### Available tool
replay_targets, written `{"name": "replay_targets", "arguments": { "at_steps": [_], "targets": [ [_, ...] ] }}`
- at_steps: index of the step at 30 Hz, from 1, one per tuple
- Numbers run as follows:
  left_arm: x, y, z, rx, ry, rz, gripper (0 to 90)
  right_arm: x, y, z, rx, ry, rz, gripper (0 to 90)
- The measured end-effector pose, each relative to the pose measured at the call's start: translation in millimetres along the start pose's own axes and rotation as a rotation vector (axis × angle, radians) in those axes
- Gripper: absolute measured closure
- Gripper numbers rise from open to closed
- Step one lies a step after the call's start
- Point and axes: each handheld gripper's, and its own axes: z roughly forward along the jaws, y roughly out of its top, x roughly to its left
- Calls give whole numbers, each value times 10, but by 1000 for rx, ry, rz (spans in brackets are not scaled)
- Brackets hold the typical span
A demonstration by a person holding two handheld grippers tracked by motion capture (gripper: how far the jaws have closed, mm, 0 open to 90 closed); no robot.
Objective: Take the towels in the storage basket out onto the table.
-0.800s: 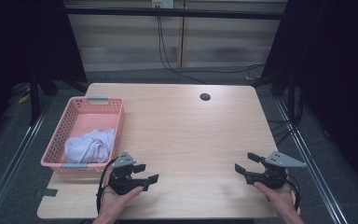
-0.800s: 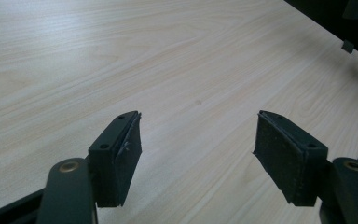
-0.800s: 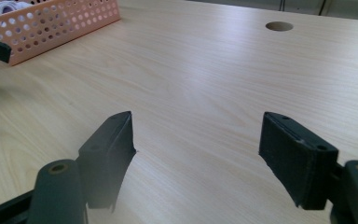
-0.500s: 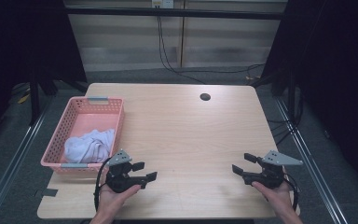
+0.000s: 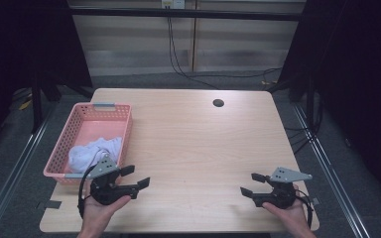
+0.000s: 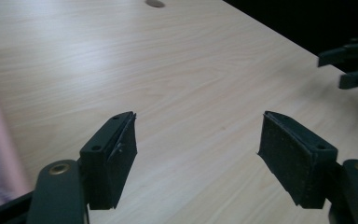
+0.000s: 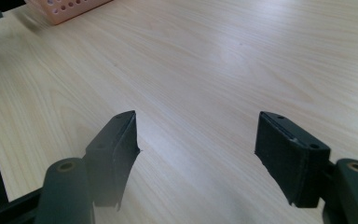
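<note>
high view is showing you one pink perforated plastic basket [image 5: 106, 124], one crumpled white cloth [image 5: 90, 151] lying inside it, and one round dark hole [image 5: 218, 103] in the pale wood-grain table [image 5: 198, 144]. you are holding your left gripper [image 5: 135, 177] just beside the basket's near corner, its flat black jaws standing spread wide with nothing between them. you are keeping your right gripper [image 5: 251, 184] well apart from the basket, jaws likewise gaping over bare wood, gripping nothing.
</note>
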Motion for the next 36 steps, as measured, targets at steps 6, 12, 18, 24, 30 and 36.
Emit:
{"name": "replay_targets", "arguments": {
  "at_steps": [6,12,18,24,30,36],
  "targets": [
    [231,88,-198,31,5,2,185,9,14,31,6,20,-3,298],
    [429,339,-381,93,147,117,199,-3,29,50,6,37,-10,296],
    [777,560,-369,186,156,75,209,-22,40,85,15,31,-10,296],
    [1088,591,-297,258,221,1,161,-22,43,99,22,44,-12,299],
    [1298,515,-249,322,217,-18,165,-32,39,116,35,66,3,300],
    [1428,453,-98,391,220,-45,162,-39,44,139,36,80,6,299]
  ]
}}
